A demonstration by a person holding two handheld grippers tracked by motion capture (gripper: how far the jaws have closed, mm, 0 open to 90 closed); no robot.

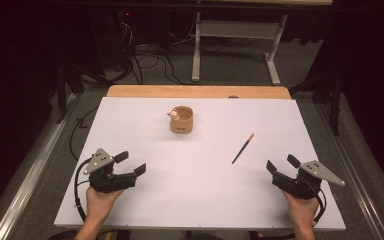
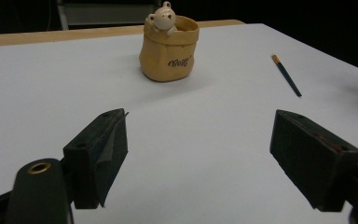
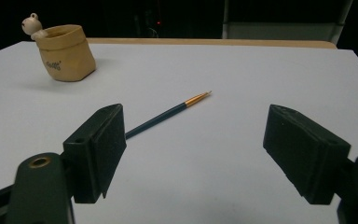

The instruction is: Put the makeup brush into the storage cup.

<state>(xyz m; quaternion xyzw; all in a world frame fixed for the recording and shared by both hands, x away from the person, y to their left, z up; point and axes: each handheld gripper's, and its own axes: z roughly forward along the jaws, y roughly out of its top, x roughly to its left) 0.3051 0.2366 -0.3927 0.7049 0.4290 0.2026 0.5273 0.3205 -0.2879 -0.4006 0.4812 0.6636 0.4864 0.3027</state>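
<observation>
White desk (image 1: 145, 210) — a tan bear pot (image 1: 182, 120) far centre, a paintbrush (image 1: 243, 148) right. Left gripper (image 1: 130, 162) and right gripper (image 1: 281, 164) rest near, jaws wide, empty.

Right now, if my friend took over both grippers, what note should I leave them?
Left hand-held gripper: open, holding nothing, at the near left of the table.
Right hand-held gripper: open, holding nothing, at the near right.
Paintbrush: lies flat on the table right of the middle, nearer the right gripper, untouched.
Bear pot: upright toward the far middle; its inside can't be seen.
Done: nothing yet.
Left: probably pick up the paintbrush and stand it in the pot.
</observation>
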